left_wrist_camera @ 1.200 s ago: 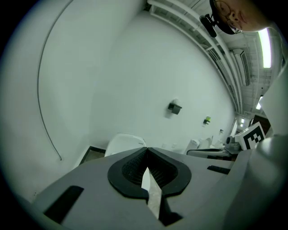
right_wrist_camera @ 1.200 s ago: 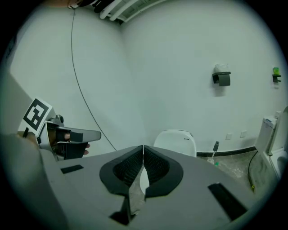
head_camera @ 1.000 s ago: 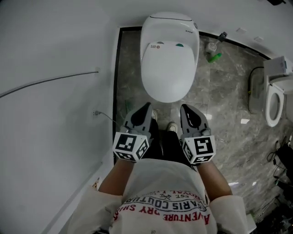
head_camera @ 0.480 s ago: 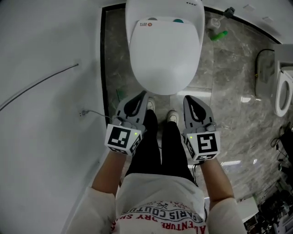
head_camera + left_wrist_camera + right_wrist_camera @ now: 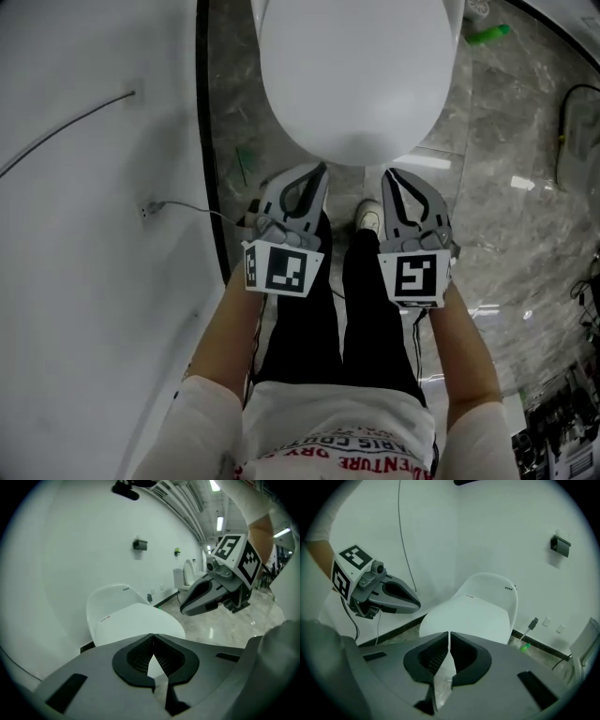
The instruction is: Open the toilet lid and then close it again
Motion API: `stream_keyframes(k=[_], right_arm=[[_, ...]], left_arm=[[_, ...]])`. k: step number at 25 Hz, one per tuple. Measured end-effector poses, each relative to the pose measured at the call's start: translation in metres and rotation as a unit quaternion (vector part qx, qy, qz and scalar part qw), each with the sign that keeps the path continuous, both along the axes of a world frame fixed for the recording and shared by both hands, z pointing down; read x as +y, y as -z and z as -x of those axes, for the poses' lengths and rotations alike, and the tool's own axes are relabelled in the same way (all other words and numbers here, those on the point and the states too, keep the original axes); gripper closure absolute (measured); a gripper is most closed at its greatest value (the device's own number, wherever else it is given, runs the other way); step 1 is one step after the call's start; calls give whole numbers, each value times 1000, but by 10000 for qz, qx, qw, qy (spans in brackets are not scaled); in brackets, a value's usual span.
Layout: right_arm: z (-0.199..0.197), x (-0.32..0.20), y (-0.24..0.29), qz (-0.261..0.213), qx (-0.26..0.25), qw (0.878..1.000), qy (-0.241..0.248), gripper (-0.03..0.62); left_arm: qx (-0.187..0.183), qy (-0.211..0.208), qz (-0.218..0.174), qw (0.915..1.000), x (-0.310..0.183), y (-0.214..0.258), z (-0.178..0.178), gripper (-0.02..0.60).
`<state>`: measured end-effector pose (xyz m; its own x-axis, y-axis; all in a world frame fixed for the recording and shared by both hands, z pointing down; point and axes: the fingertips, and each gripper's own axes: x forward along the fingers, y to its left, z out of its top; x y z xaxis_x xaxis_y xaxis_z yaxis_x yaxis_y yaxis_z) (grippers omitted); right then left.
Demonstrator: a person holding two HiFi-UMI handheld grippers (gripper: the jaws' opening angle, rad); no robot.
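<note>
The toilet lid (image 5: 352,75) lies shut over the bowl and fills the top centre of the head view. The person stands right in front of it, with one shoe (image 5: 370,217) showing just below its front edge.

Both tools hang low in the middle of that view, pointing at the lid's front rim. The left gripper (image 5: 317,169) has its jaws pressed together with nothing between them, and the right gripper (image 5: 390,174) is the same, closed and empty. From above the tips look almost at the rim, but each gripper view shows the lid a little way ahead, so I judge them near it and not touching.

The main risk is the closed jaws. If they meet the rim like this they cannot take hold, and they can only nudge or scrape the glossy plastic. Even once they are parted, the lid's smooth curved edge gives the pads little to bite on. A shallow pinch could slide off partway up and let the lid drop with a bang.

The two tools are also close side by side, so they could knock together at the narrow front edge.
</note>
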<state>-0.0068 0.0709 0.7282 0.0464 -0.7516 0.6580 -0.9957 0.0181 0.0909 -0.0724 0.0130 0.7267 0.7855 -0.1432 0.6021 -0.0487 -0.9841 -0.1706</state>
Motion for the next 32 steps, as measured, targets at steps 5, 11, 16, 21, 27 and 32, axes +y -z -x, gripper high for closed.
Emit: stream_keyframes(k=[5,11,16,21,27,32], right_arm=[[18,5,-51,247,438,9968,616,577],[40,11,-94,625,1659,9667,1845,576],[39,20,-125,929,2436,9374,2307,503],[39,19,-136,891,3014,9170,2456,502],[36,13,-135,749,3331,9076,2445,502],[36,12,-136,791,3432,9023,2486,502]], left_arm=[[-342,-307,-313,9985,16,-49,9,572],[-873,-687,-550,9923,27,-97,19,481],[-1030,-755,-1569,9793,27,-114,19,389],[-1160,-737,-2042,9692,28,-131,16,377],[-1168,-653,-2285,9643,26,-137,11,379],[-1221,-641,-2342,9623,22,-138,8,379]])
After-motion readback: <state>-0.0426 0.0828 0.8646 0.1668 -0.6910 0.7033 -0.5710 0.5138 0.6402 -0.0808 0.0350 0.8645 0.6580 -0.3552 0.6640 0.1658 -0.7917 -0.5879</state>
